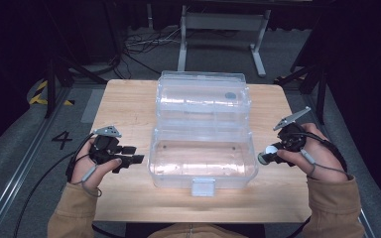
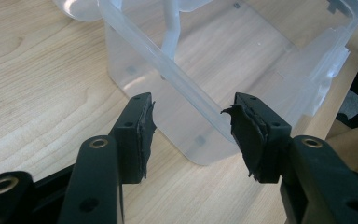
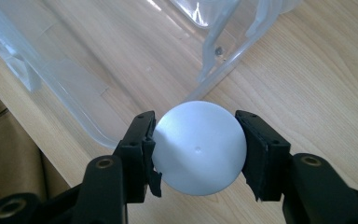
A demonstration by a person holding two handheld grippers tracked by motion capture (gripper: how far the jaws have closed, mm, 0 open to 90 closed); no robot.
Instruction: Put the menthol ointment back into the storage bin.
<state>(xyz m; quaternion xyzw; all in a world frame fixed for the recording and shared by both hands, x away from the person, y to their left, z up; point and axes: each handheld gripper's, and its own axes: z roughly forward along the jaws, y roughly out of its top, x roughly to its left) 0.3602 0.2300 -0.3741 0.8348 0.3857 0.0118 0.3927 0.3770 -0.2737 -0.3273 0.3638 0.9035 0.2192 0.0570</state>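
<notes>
Left side of the wooden table (image 1: 129, 99): we note the left gripper (image 1: 135, 154) lying low over the wood, held in the person's left hand (image 1: 90, 167), its jaws pointing toward the clear plastic box (image 1: 202, 157). In the left gripper view the two black pads (image 2: 142, 135) stand well apart with nothing between them; beyond them we see the near corner of the box, close to the pads but not touching.

Centre: the box stands open, its base toward the person with a latch tab (image 1: 203, 186) at the front edge. The hinged lid (image 1: 203, 96) lies back behind it, and a small dark round mark (image 1: 230, 95) shows on the lid.

Right side: the right gripper (image 1: 267, 156), in the right hand (image 1: 310, 151), is raised just beside the box's right end. In the right gripper view we see a white ball (image 3: 199, 147) clamped between the jaws, both pads pressing its sides. The ball hangs above bare wood, outside the box wall.
</notes>
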